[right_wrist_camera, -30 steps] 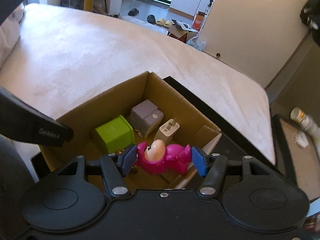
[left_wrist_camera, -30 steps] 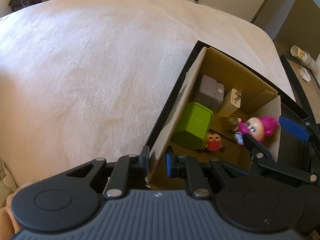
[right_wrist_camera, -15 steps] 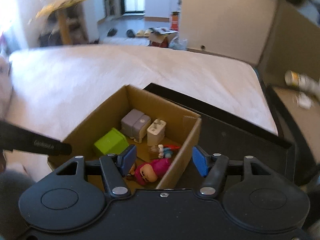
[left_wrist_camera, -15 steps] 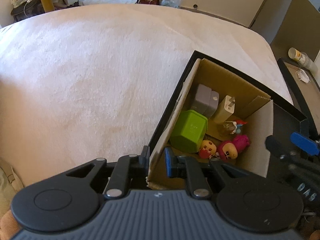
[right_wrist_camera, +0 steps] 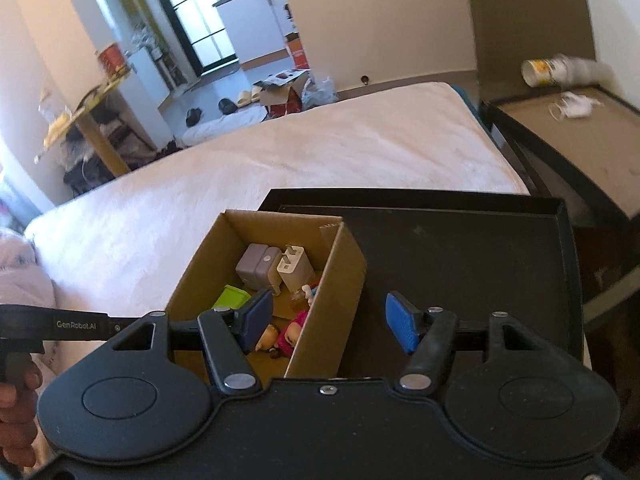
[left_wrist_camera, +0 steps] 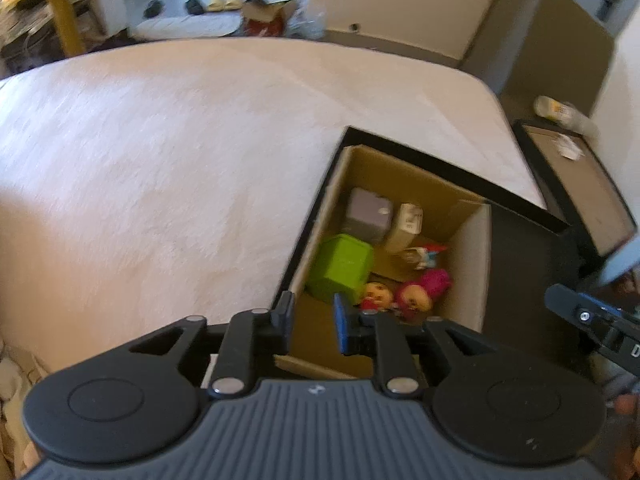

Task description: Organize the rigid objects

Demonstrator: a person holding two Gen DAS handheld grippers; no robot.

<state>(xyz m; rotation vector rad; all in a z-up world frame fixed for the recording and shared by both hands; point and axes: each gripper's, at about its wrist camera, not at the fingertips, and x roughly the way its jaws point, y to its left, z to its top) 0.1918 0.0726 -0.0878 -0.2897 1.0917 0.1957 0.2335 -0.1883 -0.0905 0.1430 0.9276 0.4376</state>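
Pink blanket (left_wrist_camera: pixel 180 152) covers the bed; at 4 o'clock a black tray (right_wrist_camera: pixel 460 256) carries the box (left_wrist_camera: pixel 468 264). Left gripper (left_wrist_camera: pixel 311 322) pinches the box wall; right gripper (right_wrist_camera: pixel 328 322) hovers wide, holding nothing.

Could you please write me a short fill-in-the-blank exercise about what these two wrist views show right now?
1. The pink doll lies inside the brown ____ box.
2. That box stands on a flat tray whose colour is ____.
3. The right gripper has its blue-padded jaws spread apart and holds ____.
4. The white plug charger leans beside a block coloured ____.

Missing words: cardboard; black; nothing; grey
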